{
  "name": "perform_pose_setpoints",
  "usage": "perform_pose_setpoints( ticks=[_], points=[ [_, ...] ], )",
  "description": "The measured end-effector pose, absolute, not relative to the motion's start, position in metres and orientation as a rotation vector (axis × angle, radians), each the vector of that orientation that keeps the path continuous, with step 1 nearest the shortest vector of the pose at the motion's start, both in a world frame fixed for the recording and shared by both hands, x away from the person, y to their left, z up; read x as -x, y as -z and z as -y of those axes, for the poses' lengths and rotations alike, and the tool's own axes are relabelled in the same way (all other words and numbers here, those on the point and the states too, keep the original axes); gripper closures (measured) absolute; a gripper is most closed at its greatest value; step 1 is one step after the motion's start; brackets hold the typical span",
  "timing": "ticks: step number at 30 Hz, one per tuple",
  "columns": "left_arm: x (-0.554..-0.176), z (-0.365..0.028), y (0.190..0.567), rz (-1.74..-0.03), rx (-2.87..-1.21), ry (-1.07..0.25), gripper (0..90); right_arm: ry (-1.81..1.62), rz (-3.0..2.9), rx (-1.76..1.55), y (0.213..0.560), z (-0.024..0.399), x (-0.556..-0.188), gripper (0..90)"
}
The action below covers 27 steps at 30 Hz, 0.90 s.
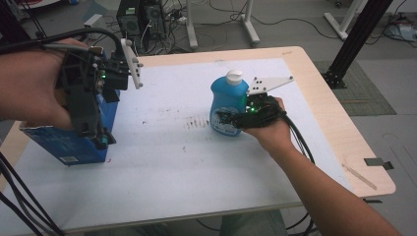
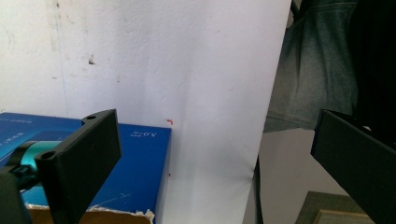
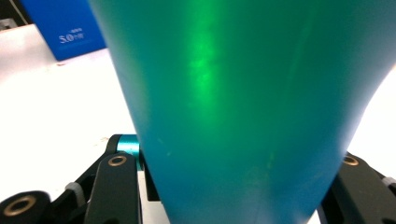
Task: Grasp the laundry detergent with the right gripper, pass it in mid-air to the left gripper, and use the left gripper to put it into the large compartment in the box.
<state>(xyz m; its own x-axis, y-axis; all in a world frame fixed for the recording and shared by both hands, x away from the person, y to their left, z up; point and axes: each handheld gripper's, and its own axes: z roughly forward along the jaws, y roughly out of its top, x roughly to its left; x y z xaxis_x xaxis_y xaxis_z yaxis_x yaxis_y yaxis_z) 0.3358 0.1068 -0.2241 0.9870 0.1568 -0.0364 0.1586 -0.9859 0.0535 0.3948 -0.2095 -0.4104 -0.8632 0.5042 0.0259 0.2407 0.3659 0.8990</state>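
- Bottle [image 1: 228, 104]: we see a blue plastic one with a white cap standing upright on the white sheet [image 1: 196, 162] that covers the table [image 1: 339, 132], right of the middle and well apart from the box.
- Our right gripper [image 1: 231, 119] comes at the bottle from the side, near its lower half, with the right hand [image 1: 268, 129] wrapped round the tool behind it.
- In the right gripper view the bottle's body [image 3: 243, 107] sits between the two black jaws, which press on it from either side; we read this as a firm pinch on the bottle.
- Our left gripper [image 1: 101, 140] is held over the far left of the table, pointing down, in the left hand [image 1: 29, 88].
- In the left gripper view its jaws stand spread wide, with nothing between them but the white sheet [image 2: 187, 70] below.
- A blue cardboard box [image 1: 69, 142] stands at the left edge of the table, just under and behind the left gripper; we cannot tell whether the tool touches it.
- In the left gripper view the box [image 2: 135, 168] lies beside the left-hand jaw, with a torn edge at its near end.
- We see the box again, far off, in the right gripper view [image 3: 65, 28].
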Motion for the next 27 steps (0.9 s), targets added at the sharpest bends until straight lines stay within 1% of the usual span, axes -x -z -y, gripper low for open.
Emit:
perform_pose_setpoints(
  ticks=[9,14,21,27],
  points=[
    [-0.339,-0.102,0.222,-0.249,-3.071,0.046,1.7,-1.535,-2.441,-0.572,0.384,0.203,-0.381,45.2],
    [-0.339,-0.097,0.22,-0.232,-3.07,0.015,1.7,-1.558,-2.486,-0.484,0.374,0.192,-0.37,45.0],
    [-0.339,-0.089,0.221,-0.195,-3.07,0.014,1.7,-1.59,-2.55,-0.372,0.366,0.173,-0.357,44.9],
    [-0.338,-0.082,0.22,-0.183,-3.065,0.03,1.7,-1.584,-2.617,-0.286,0.367,0.158,-0.35,45.0]
  ],
)
